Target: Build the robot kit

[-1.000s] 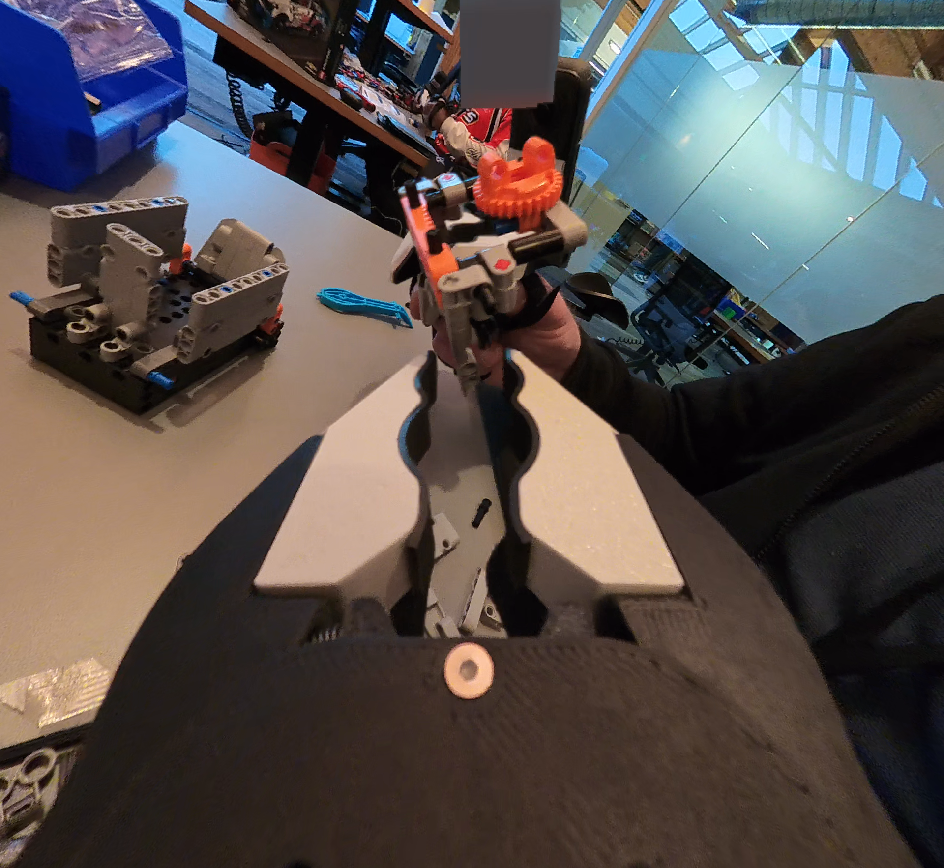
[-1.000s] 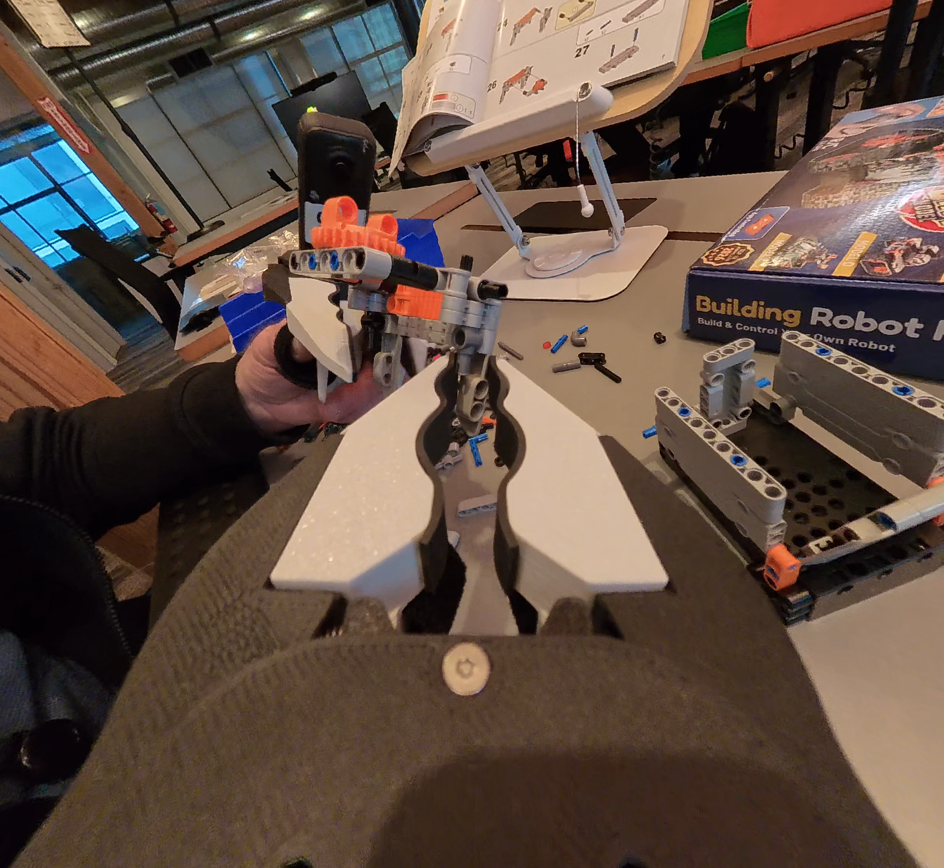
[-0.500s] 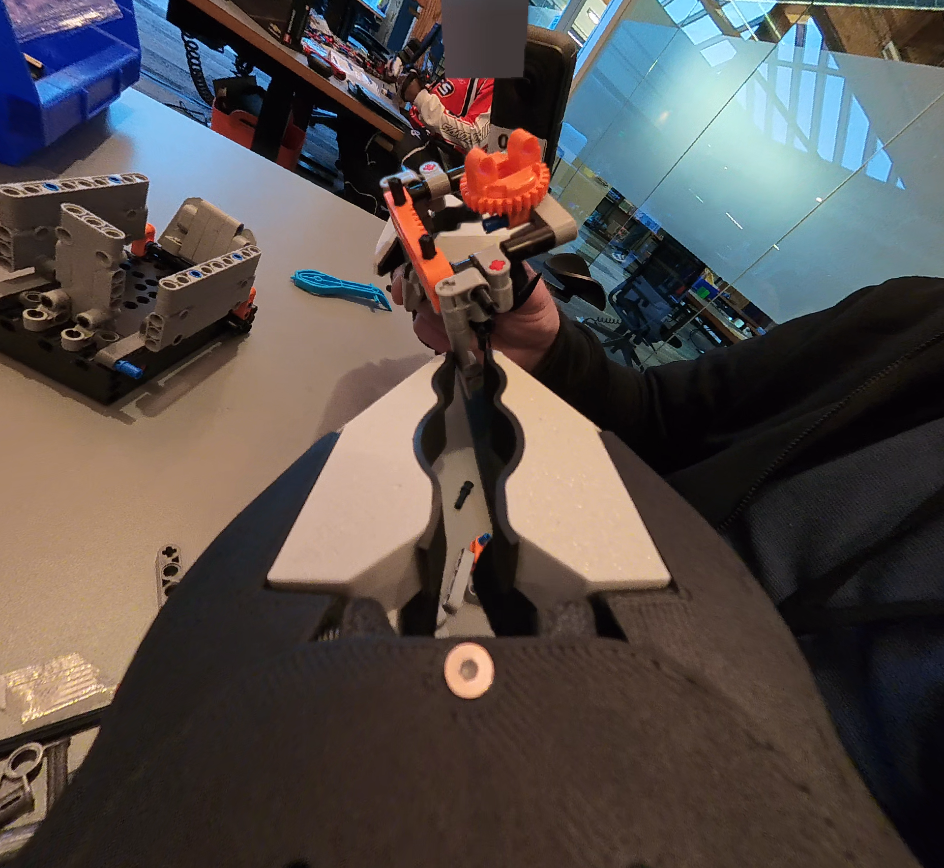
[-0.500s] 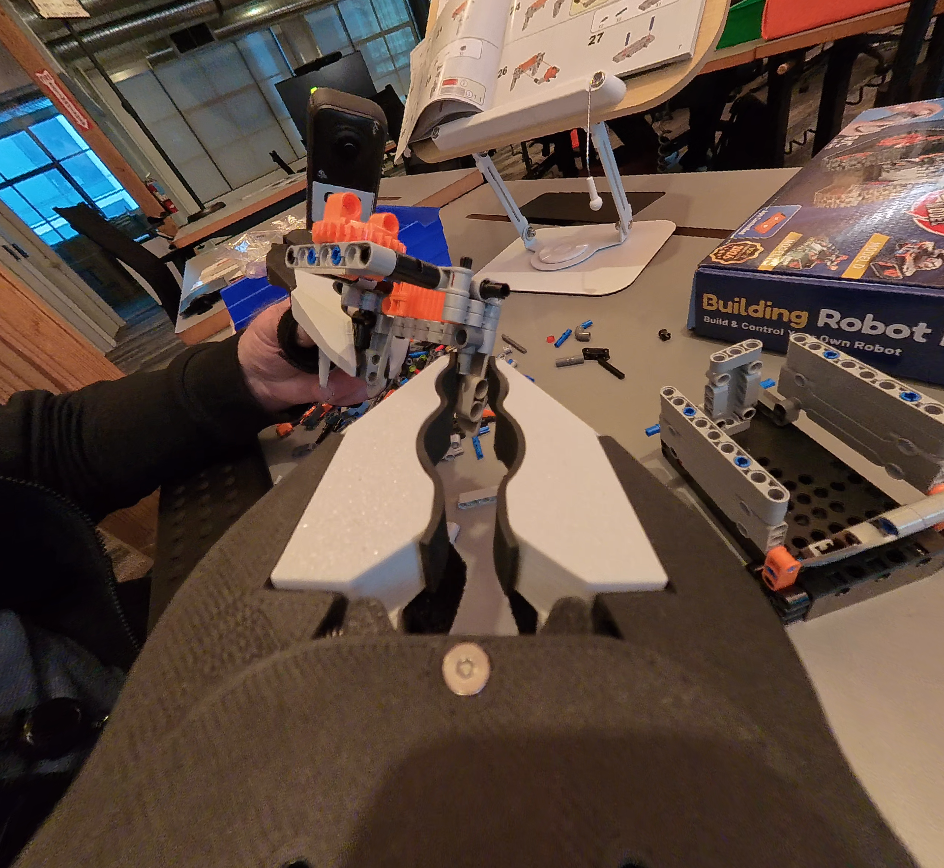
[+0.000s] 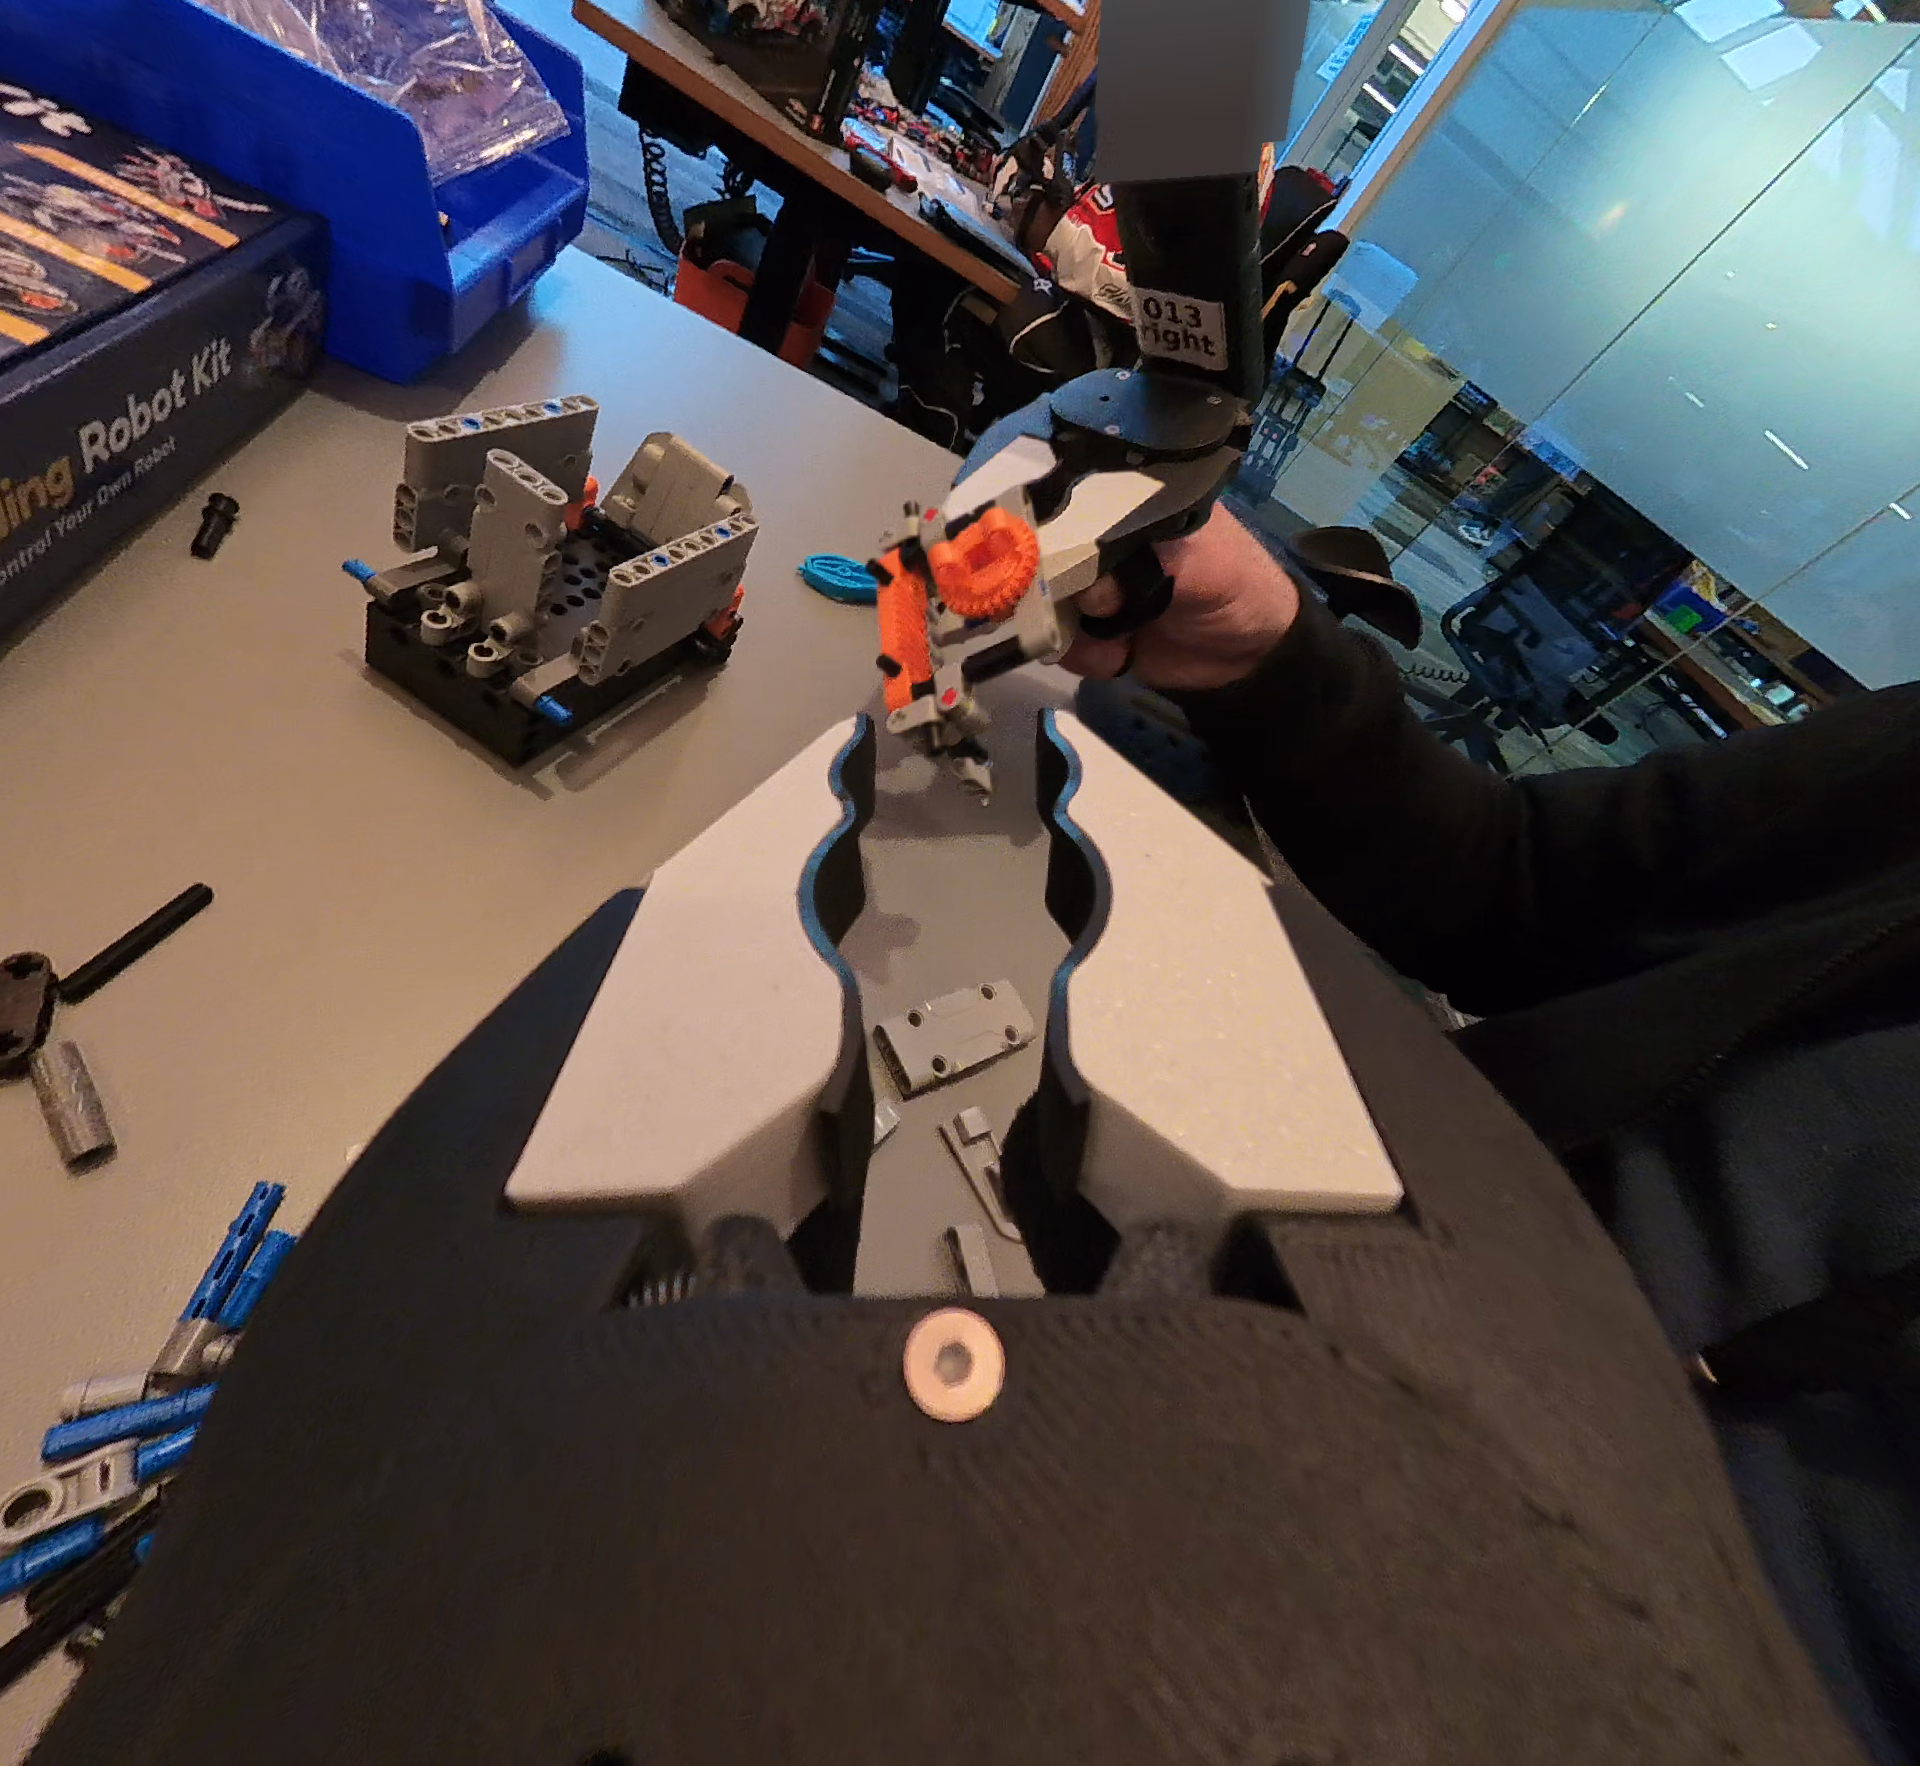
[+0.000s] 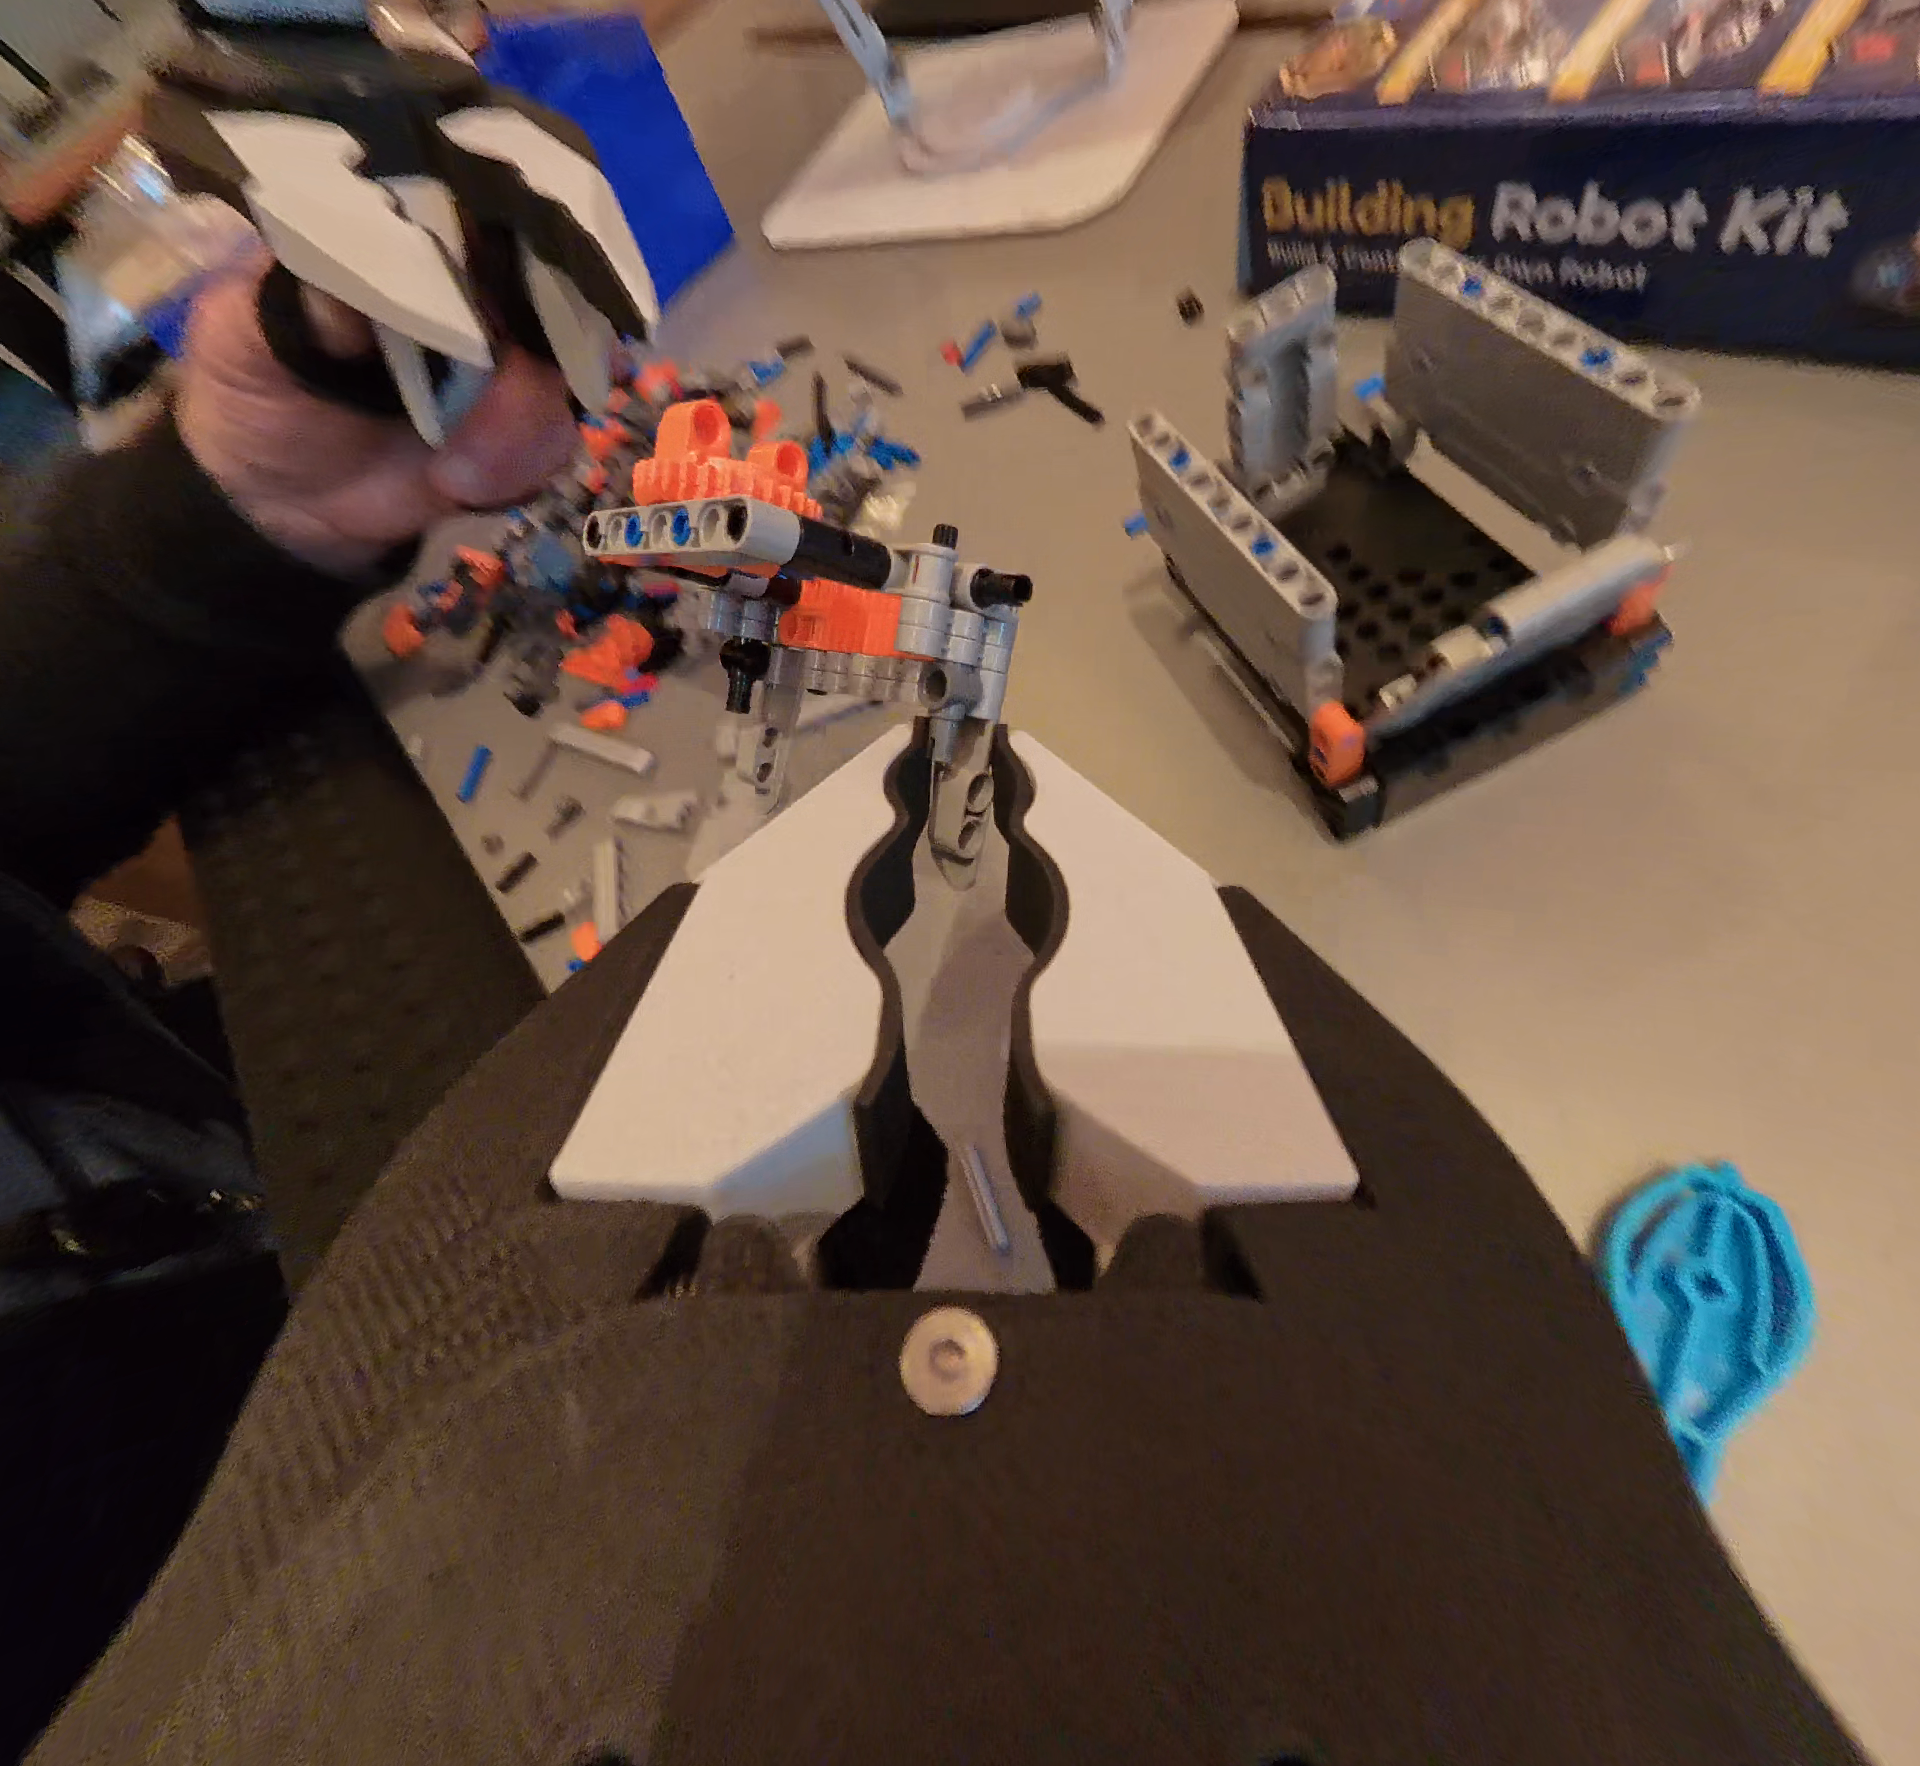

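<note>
Right wrist view, right hand-held gripper [image 6: 956,760] clamping orange-and-grey brick assembly [image 6: 821,589], left hand-held gripper [image 5: 951,729] spread wide, empty

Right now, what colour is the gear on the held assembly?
Orange gear, clearest in the left wrist view.

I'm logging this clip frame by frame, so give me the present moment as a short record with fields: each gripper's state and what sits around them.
left gripper: open, holding nothing, above small grey parts on the table
right gripper: shut on the orange-and-grey assembly, gripping its lower grey beam
chassis build: black base with grey side beams, standing on the table, apart from both grippers
loose parts pile: beyond the assembly, toward the table's edge
kit box: behind the chassis build
</note>
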A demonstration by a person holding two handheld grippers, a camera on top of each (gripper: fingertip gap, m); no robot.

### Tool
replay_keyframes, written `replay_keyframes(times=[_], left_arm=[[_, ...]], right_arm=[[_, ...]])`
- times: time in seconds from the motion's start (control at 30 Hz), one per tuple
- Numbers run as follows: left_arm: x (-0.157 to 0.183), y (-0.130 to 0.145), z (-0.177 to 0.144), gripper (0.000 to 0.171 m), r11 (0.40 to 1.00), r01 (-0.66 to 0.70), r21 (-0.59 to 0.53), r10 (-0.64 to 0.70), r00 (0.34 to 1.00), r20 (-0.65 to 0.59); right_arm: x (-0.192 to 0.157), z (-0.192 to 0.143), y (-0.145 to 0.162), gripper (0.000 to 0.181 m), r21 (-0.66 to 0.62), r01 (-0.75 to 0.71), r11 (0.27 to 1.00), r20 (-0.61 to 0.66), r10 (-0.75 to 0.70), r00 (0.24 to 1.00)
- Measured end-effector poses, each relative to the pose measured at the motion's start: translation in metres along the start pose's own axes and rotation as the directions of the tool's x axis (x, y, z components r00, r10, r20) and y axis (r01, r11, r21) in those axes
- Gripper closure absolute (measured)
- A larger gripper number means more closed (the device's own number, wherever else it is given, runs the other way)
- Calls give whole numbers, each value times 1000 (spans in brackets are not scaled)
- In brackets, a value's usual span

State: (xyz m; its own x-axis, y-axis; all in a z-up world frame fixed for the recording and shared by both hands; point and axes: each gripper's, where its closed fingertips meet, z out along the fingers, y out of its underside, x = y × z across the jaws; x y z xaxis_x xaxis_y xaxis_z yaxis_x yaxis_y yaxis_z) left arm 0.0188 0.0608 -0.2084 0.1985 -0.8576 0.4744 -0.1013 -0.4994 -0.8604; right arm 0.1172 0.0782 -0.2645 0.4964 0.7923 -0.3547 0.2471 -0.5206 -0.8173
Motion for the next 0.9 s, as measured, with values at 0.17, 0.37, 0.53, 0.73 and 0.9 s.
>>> replay_keyframes(times=[0.17, 0.37, 0.53, 0.73, 0.9], left_arm=[[-4, 8, 6, 146, 999, -4, -33, 4, 1000, 25], [-6, 14, 11, 148, 998, 1, -62, 1, 999, 34], [-9, 15, 11, 148, 998, 16, -63, -13, 999, 41], [-10, 17, 12, 148, 997, 16, -70, -13, 999, 47], [-11, 16, 11, 148, 998, 18, -65, -15, 999, 51]], right_arm=[[19, -1, 29, 173, -156, 13, 988, -97, -28, 995], [32, 1, 49, 172, -261, 7, 965, -168, -52, 984], [43, 3, 56, 171, -291, 11, 957, -224, -80, 971], [49, 1, 59, 168, -310, 18, 950, -254, -101, 962], [51, -4, 56, 163, -302, 23, 953, -273, -109, 956]])
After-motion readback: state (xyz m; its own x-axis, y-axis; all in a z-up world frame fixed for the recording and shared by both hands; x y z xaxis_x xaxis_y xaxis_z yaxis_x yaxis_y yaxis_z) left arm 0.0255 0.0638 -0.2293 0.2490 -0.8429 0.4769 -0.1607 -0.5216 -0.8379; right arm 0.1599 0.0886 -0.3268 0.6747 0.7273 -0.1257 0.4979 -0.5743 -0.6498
